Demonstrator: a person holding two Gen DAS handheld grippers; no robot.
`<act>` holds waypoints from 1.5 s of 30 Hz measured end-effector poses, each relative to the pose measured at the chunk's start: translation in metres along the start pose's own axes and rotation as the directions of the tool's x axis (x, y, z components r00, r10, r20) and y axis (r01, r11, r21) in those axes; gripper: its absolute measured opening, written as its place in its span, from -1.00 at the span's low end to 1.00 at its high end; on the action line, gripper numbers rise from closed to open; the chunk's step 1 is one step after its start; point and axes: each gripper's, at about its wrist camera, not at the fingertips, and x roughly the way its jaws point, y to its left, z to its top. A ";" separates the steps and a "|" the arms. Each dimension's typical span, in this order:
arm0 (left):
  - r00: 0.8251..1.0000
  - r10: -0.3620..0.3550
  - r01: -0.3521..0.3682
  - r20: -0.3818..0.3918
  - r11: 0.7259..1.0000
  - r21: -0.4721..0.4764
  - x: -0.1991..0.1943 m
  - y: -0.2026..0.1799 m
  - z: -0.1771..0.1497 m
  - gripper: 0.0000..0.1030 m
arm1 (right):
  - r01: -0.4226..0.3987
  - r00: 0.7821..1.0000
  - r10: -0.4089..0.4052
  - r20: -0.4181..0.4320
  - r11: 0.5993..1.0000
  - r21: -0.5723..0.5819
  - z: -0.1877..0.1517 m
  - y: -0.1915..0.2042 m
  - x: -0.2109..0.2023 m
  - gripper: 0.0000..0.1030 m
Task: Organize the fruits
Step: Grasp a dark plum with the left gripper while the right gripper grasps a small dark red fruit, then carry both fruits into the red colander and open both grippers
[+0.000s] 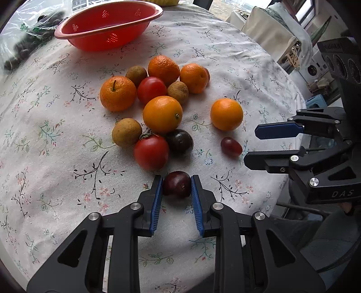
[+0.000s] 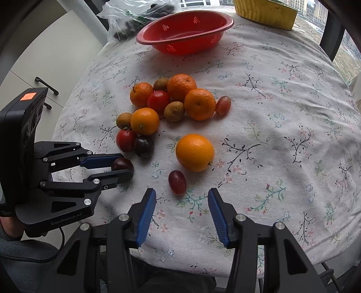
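Observation:
My left gripper point(image 1: 177, 183) is shut on a dark purple grape point(image 1: 177, 187), also seen in the right wrist view point(image 2: 121, 164), low over the cloth. Beyond it lies a cluster of oranges point(image 1: 162, 113), red tomatoes point(image 1: 151, 152), brown longans point(image 1: 126, 133) and another dark grape point(image 1: 180, 142). A lone orange point(image 2: 195, 152) and a red grape point(image 2: 177, 182) lie just ahead of my right gripper point(image 2: 181, 196), which is open and empty. An empty red colander point(image 2: 186, 31) stands at the far side.
A round table with a floral cloth point(image 2: 282, 135). A clear bag of dark fruit point(image 2: 135, 20) lies left of the colander. A yellow container point(image 2: 266, 11) stands at the far right. Cabinets point(image 2: 45, 63) stand to the left.

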 end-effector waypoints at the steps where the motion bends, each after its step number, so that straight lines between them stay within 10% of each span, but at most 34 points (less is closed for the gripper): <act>1: 1.000 -0.006 0.006 -0.001 1.000 -0.010 -0.001 0.002 -0.001 -0.55 | -0.005 1.000 0.005 -0.005 1.000 -0.001 0.000 0.001 0.002 -0.11; 30: 0.999 -0.024 0.028 0.035 0.991 -0.128 -0.027 0.036 -0.011 -0.55 | -0.038 0.999 0.037 -0.024 0.999 -0.033 0.016 0.013 0.013 -0.62; 45: 0.968 0.103 -0.049 0.228 0.972 -0.228 -0.094 0.103 0.139 -0.55 | -0.092 0.968 0.040 0.246 0.975 0.202 0.155 -0.072 -0.069 -0.62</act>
